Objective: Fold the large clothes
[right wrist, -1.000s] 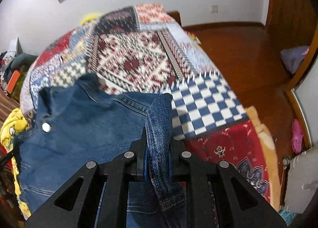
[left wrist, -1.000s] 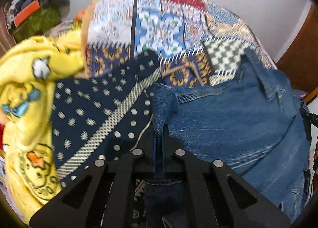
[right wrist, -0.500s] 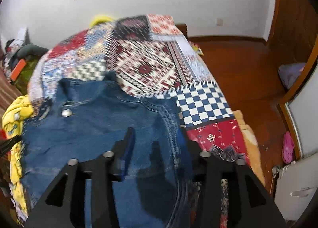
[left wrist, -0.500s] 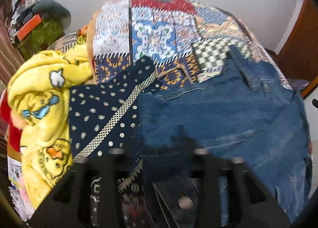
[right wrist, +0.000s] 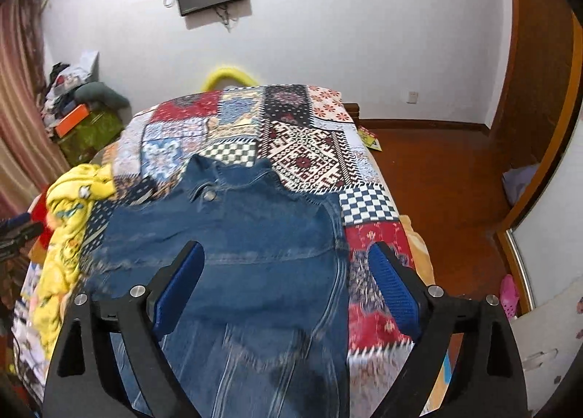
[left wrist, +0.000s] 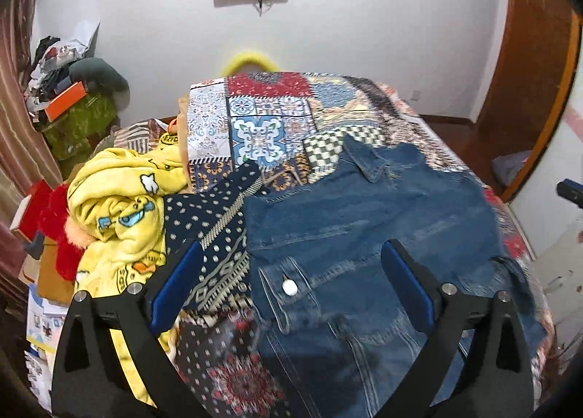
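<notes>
Lying flat on the bed [right wrist: 309, 163], collar at the far end, the jacket [left wrist: 364, 228] runs lengthwise away below both grippers, left [left wrist: 291, 283] and right [right wrist: 288, 283], whose jaws have just been opening, nothing between them.

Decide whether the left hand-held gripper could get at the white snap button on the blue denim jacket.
Probably yes: the left hand-held gripper is open, the white snap button lies uncovered between its fingers on the blue denim jacket.

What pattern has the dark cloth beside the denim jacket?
Navy cloth with pale dots and a striped band; left wrist view.
</notes>
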Demonstrator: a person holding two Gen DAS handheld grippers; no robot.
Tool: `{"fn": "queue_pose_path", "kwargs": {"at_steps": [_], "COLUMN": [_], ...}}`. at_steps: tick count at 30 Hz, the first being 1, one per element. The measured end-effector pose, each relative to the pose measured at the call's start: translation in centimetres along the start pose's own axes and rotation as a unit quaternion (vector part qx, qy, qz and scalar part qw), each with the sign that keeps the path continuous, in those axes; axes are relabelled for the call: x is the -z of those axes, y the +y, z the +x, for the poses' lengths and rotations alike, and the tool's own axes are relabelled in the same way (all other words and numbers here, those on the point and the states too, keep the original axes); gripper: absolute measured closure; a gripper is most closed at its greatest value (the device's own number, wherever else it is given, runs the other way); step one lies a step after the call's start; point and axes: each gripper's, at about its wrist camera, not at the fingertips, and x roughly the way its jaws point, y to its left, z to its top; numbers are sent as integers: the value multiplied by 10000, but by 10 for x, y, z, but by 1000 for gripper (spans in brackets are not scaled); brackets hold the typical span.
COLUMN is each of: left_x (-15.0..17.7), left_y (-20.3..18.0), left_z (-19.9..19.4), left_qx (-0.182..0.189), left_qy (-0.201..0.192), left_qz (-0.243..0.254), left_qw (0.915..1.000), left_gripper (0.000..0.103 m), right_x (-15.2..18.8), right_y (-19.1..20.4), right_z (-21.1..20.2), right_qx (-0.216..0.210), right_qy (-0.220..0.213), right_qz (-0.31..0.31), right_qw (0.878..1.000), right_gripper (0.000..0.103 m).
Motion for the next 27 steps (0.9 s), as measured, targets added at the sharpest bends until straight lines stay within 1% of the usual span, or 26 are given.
{"fn": "queue_pose_path", "kwargs": {"at_steps": [4, 7, 11, 13, 15, 17, 19, 20, 22, 24, 26, 27], "left_x": [27, 52, 91, 114, 134, 155, 175, 187, 202, 214, 223, 227], "left_y": [3, 6, 14, 20, 24, 26, 25, 24, 22, 20, 19, 18], "left_z": [-21, -23, -12, 0, 8, 20, 31, 38, 47, 52, 56, 58], "left_qx": [156, 232, 398, 504, 663, 909, 1048, 1148, 1327, 1655, 1969, 2133], "left_qy": [30, 182, 631, 962, 1189, 1444, 1691, 1844, 2045, 2110, 2113, 2129], "left_qz": [-31, -82, -304, -542, -791, -1049, -1251, -1374, -1534, -1732, -1966, -2117], "left_qw": [9999, 9995, 9968, 9926, 9875, 9797, 9720, 9664, 9576, 9477, 9370, 9297], "left_gripper": [4, 4, 4, 4, 4, 4, 4, 4, 4, 4, 4, 4], "right_x": [23, 46, 75, 93, 111, 131, 146, 155, 169, 180, 187, 188], "right_y": [6, 4, -3, -10, -18, -27, -34, -39, -46, -54, -58, -58], "right_z": [-17, -24, -22, -19, -9, 0, 7, 14, 17, 25, 27, 27], "right_qx": [-21, 5, -24, -36, -63, -190, -254, -278, -319, -399, -566, -629], "right_qy": [0, 111, 373, 538, 781, 1062, 1282, 1420, 1564, 1747, 1786, 1780], "right_qz": [-152, -182, -52, 80, 317, 611, 841, 1018, 1211, 1427, 1606, 1655], "right_qw": [9999, 9998, 9993, 9985, 9964, 9923, 9879, 9842, 9797, 9734, 9691, 9680], "right_gripper": [10, 10, 10, 10, 10, 10, 10, 10, 10, 10, 10, 10]}}
